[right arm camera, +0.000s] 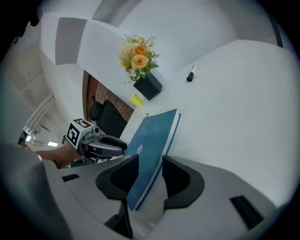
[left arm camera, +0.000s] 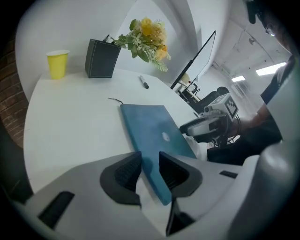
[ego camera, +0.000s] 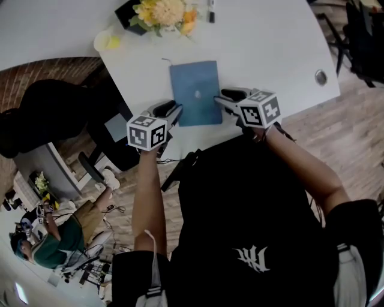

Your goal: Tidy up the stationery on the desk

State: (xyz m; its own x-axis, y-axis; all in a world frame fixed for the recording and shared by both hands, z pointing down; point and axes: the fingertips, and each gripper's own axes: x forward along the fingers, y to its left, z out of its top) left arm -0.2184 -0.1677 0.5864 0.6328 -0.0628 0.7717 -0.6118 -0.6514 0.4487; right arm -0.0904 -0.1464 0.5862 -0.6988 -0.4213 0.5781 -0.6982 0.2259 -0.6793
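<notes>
Left claw and right claw both gape open, gripping nothing yet, around the near corners of the blue notebook lying flat my side of the flowers, so I'd pinch evenly before lifting.

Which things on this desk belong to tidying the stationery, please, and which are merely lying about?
For the job: blue notebook, black marker pen.
Lying about: yellow cup, flowers in a dark box, round desk grommet.

Pen cut by top edge; notebook near corners seemingly hidden.
</notes>
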